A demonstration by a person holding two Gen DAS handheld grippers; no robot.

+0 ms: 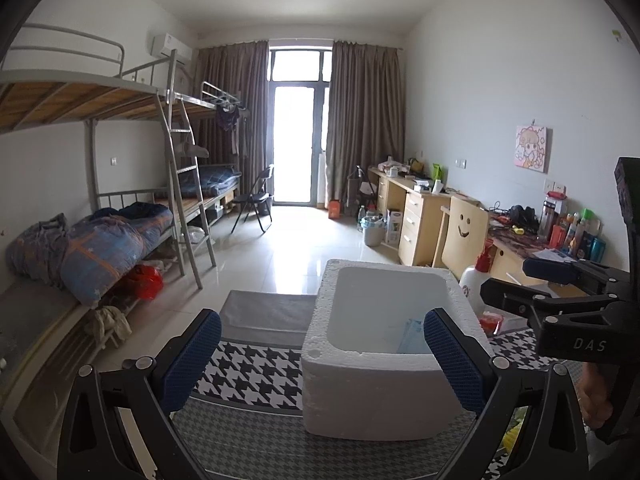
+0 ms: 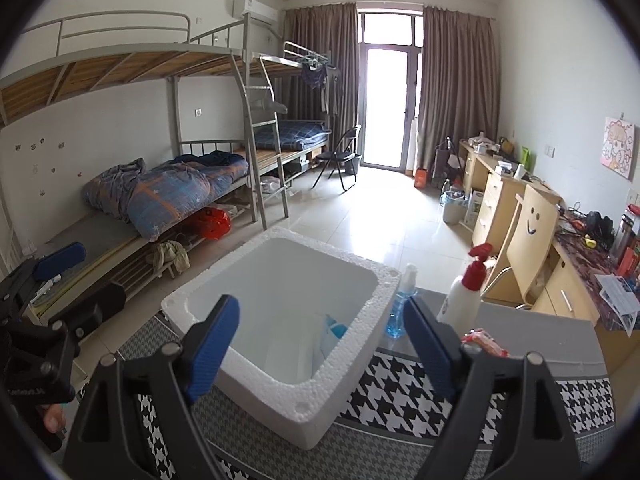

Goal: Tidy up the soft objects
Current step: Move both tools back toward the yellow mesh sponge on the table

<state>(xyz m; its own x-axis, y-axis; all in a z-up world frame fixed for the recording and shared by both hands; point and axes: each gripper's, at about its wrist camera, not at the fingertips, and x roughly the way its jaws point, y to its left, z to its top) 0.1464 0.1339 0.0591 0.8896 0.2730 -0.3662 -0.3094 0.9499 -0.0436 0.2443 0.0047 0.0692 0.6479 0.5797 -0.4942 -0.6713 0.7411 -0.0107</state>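
Observation:
A white foam box (image 1: 380, 392) (image 2: 280, 320) stands open on a table with a houndstooth cloth (image 1: 256, 376) (image 2: 400, 380). A pale blue soft pack (image 1: 410, 336) (image 2: 334, 330) lies inside it by the right wall. My left gripper (image 1: 322, 354) is open and empty, held above the box's near side. My right gripper (image 2: 320, 344) is open and empty over the box; it also shows at the right of the left wrist view (image 1: 560, 292). The left gripper shows at the left edge of the right wrist view (image 2: 48, 300).
A white pump bottle with a red top (image 2: 464, 300) (image 1: 478, 276) and a blue bottle (image 2: 400, 312) stand right of the box. A red wrapped item (image 2: 484, 340) lies near them. Bunk beds (image 1: 100, 240) line the left wall, desks and a chair (image 2: 532, 232) the right.

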